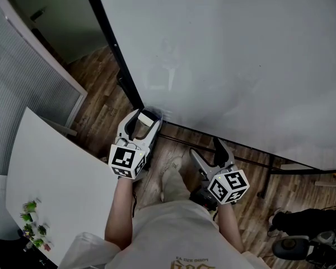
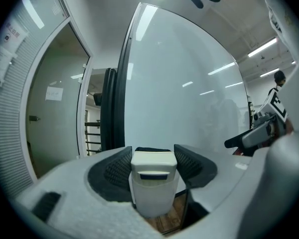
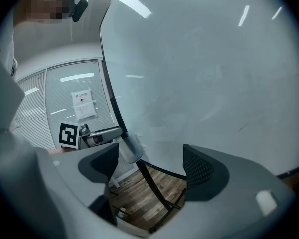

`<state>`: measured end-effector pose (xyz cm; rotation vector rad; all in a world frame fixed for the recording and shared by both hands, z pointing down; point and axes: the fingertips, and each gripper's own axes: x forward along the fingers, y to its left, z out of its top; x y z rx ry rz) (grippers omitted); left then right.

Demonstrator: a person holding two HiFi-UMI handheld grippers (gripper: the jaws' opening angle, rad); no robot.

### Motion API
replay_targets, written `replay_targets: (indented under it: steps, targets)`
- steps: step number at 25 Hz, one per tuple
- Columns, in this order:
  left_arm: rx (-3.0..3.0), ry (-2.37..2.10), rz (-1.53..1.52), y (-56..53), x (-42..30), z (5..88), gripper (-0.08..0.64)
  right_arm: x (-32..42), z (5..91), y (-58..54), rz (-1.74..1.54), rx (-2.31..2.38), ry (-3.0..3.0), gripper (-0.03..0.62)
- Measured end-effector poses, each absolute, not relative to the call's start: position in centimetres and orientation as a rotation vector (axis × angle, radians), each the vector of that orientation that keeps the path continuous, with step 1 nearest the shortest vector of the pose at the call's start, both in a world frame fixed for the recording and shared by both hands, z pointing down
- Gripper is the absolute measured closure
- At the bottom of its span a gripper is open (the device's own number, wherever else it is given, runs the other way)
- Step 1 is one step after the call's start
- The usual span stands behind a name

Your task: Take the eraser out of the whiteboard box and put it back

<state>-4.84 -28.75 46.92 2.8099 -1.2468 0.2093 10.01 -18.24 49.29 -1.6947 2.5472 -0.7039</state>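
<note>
Pale-grey left gripper (image 1: 147, 116) and right gripper (image 1: 205, 148) (black ribbed pads (image 2: 117, 171)) bear black-and-white marker cubes (image 1: 126, 160); the T-shirt (image 1: 173, 234) is pale.

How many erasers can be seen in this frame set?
1: the eraser, gripped by the left tool at the whiteboard's bottom corner. More could be hidden elsewhere.

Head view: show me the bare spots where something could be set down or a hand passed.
Free: the white table, bare from its upper corner down to the small green plants, and the wooden floor between that table and the whiteboard. Crowded: the board's lower corner, where the left gripper grips the eraser, and the black gear at lower right.
</note>
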Motion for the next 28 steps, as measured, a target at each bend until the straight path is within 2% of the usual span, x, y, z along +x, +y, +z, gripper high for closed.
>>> replay_targets:
  steps: [28]
  targets:
    - [2.878,-1.289,0.130,-26.2,-5.9,42.4,0.299,8.8,46.7,-16.9,-0.617,-1.657,2.560,0.190]
